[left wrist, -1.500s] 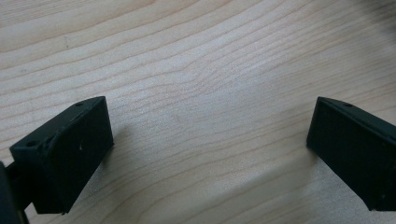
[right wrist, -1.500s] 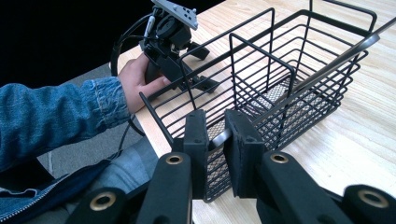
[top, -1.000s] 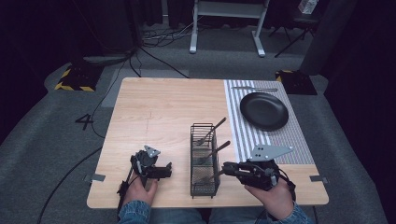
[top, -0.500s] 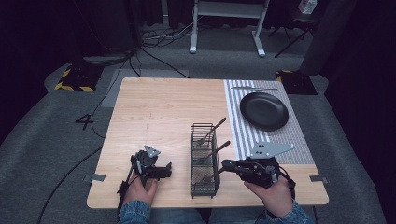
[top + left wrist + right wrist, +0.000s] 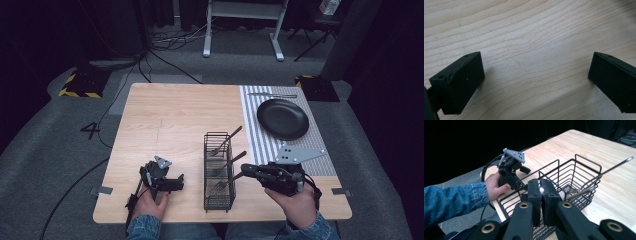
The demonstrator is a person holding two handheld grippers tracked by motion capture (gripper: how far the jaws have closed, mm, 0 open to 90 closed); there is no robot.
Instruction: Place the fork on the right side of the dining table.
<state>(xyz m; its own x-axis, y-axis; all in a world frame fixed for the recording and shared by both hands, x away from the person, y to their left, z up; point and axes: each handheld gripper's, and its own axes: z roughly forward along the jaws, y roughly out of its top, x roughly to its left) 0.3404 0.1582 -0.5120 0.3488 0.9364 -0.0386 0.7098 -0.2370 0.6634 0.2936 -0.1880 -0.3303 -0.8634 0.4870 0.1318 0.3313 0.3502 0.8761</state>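
A black wire basket (image 5: 206,170) stands near the table's front edge with three metal utensils in it. My right gripper (image 5: 244,170) reaches in from the right to the basket's rim. In the right gripper view its jaws (image 5: 541,185) are shut on the silver end of a utensil handle (image 5: 541,191). Two more handles (image 5: 614,166) lean out over the basket's (image 5: 564,170) far side. My left gripper (image 5: 172,182) rests low on the wood to the left of the basket, open, with only bare table between its jaws (image 5: 534,82).
A black plate (image 5: 282,118) lies on a striped mat (image 5: 255,135) at the right rear. A knife (image 5: 272,95) lies beyond the plate. Bare wood (image 5: 170,120) stretches across the left and middle. Beyond the table are dark floor, cables and a stand.
My right gripper has edged left toward the basket and its jaws have come together at the rim. The left gripper has stayed where it was.
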